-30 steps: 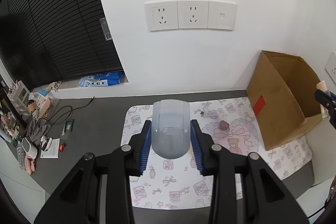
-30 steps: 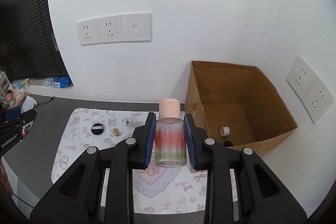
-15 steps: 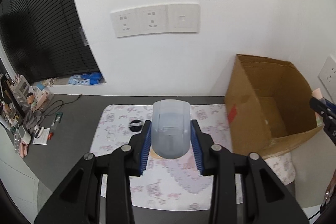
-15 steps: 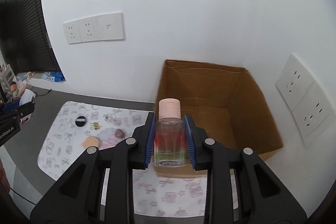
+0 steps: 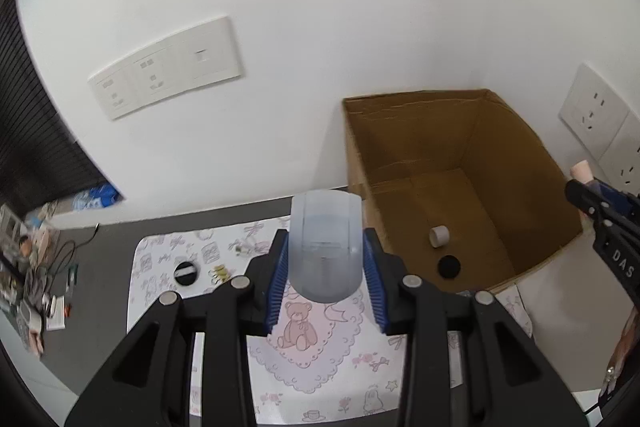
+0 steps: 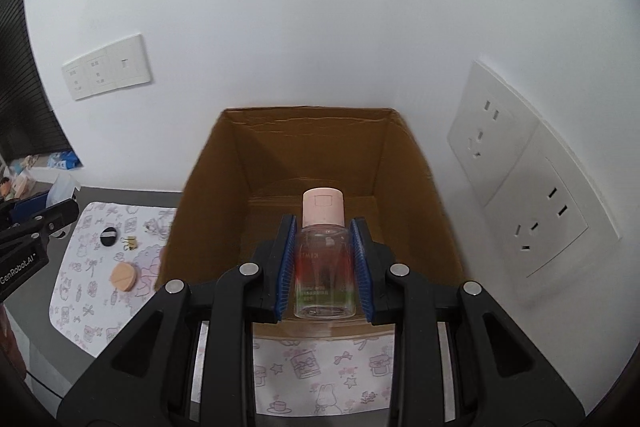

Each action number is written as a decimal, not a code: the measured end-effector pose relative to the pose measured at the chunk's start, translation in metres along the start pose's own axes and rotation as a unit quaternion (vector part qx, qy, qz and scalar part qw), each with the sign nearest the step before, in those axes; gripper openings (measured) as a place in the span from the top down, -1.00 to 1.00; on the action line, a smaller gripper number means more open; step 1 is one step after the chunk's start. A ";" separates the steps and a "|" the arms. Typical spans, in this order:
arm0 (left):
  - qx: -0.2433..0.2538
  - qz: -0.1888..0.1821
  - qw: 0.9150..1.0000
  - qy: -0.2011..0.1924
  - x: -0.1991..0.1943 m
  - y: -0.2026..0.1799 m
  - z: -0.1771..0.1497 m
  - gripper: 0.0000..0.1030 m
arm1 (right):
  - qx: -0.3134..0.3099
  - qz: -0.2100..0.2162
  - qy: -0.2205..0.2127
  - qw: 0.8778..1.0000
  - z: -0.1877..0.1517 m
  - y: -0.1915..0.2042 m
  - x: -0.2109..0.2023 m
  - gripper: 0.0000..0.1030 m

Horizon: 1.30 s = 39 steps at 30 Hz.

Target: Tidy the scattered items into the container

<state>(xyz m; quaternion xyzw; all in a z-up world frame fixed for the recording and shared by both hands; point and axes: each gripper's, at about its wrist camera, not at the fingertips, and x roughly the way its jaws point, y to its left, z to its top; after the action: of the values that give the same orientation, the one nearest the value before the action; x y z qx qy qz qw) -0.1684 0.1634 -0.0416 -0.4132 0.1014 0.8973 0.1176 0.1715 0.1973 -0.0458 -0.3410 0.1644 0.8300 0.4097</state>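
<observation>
Inside, the cardboard box (image 5: 472,187) at the mat's (image 5: 320,367) right edge holds a small white cylinder (image 5: 439,236) and a black round lid (image 5: 449,265) on its floor. The right gripper (image 6: 323,259) grips a pink-capped clear bottle (image 6: 323,267) over the box's front edge. The left gripper (image 5: 325,267) clamps a translucent cap (image 5: 325,247) above the mat, beside the box.
</observation>
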 end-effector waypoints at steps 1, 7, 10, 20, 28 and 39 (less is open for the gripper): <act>0.006 -0.004 1.000 0.000 0.003 -0.004 0.003 0.31 | 0.006 -0.005 0.002 1.000 -0.001 -0.003 0.002 0.45; 0.029 -0.020 0.999 0.010 0.025 -0.020 0.015 0.31 | 0.028 -0.025 0.020 0.999 -0.009 -0.020 0.014 0.45; 0.040 -0.024 0.999 0.019 0.034 -0.026 0.017 0.31 | 0.039 -0.032 0.026 0.998 -0.011 -0.026 0.019 0.45; 0.076 -0.031 0.996 0.041 0.050 -0.041 0.014 0.31 | 0.054 -0.044 0.029 0.997 -0.012 -0.030 0.025 0.45; 0.088 -0.031 0.994 0.054 0.060 -0.053 0.016 0.30 | 0.060 -0.045 0.037 0.996 -0.015 -0.035 0.034 0.45; 0.137 0.008 0.986 0.096 0.074 -0.075 0.015 -0.17 | 0.059 -0.035 -0.005 0.998 -0.008 -0.037 0.026 -0.87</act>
<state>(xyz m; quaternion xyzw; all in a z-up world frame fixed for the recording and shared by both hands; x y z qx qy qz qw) -0.2037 0.2481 -0.0954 -0.4769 0.2378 0.8318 0.1553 0.1930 0.2304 -0.0699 -0.3173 0.1990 0.8055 0.4591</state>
